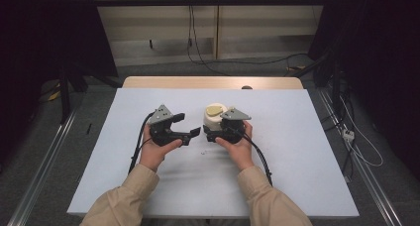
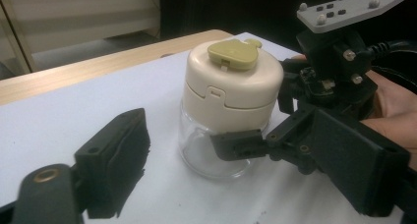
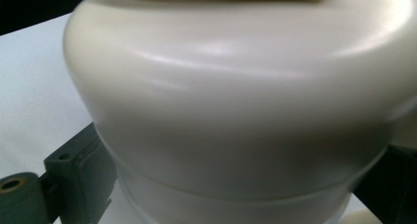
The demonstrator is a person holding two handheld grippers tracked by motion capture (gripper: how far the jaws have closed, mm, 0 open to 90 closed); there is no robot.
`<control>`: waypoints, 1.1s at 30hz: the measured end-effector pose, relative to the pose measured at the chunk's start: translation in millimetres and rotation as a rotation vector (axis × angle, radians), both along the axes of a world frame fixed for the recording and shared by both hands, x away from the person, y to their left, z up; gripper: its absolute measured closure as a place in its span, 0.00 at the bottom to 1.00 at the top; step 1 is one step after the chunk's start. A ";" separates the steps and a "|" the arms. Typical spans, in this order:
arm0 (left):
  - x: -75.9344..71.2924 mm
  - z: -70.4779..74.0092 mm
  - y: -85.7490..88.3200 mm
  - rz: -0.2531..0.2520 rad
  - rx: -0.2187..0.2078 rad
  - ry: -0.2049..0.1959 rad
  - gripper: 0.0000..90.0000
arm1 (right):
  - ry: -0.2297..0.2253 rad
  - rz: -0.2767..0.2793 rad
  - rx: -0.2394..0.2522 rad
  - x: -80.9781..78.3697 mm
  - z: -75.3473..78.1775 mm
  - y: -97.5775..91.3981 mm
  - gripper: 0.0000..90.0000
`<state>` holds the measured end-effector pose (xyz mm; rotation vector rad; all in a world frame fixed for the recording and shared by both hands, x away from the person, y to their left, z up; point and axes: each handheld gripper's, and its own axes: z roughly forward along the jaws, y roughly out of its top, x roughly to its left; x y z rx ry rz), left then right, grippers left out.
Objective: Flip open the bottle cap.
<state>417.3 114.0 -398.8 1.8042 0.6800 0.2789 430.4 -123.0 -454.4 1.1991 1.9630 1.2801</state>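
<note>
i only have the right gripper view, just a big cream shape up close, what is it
Observer: It is the cream lid of a small jar; the left gripper view shows a clear glass body below it.
Operator: anything on top of the lid
Observer: Yes, an olive-green tab sits flat on top.
Operator: where are my jaws on it
Observer: The right gripper has one jaw against the glass just under the lid; the other jaw is hidden behind the jar.
Operator: and the left gripper
Observer: In the high view the left gripper is open beside the jar, apart from it, on the white table.
</note>
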 end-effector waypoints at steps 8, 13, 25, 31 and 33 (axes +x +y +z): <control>4.8 3.3 -1.5 0.002 0.011 0.010 0.35 | 0.000 0.000 0.000 -0.1 -0.3 0.0 0.05; 8.2 4.4 -4.3 -0.009 0.022 0.026 0.49 | -0.003 -0.002 0.000 -0.2 -0.7 0.0 0.05; 13.0 4.2 -9.7 -0.027 0.024 0.029 0.72 | -0.003 -0.003 -0.001 -0.4 -0.9 0.2 0.05; 15.1 2.9 -11.4 -0.034 0.022 0.043 0.83 | -0.003 -0.003 -0.002 -0.3 -0.9 0.3 0.05; 16.8 2.1 -11.2 -0.039 0.016 0.054 0.88 | -0.004 -0.004 -0.001 -0.4 -1.2 0.3 0.05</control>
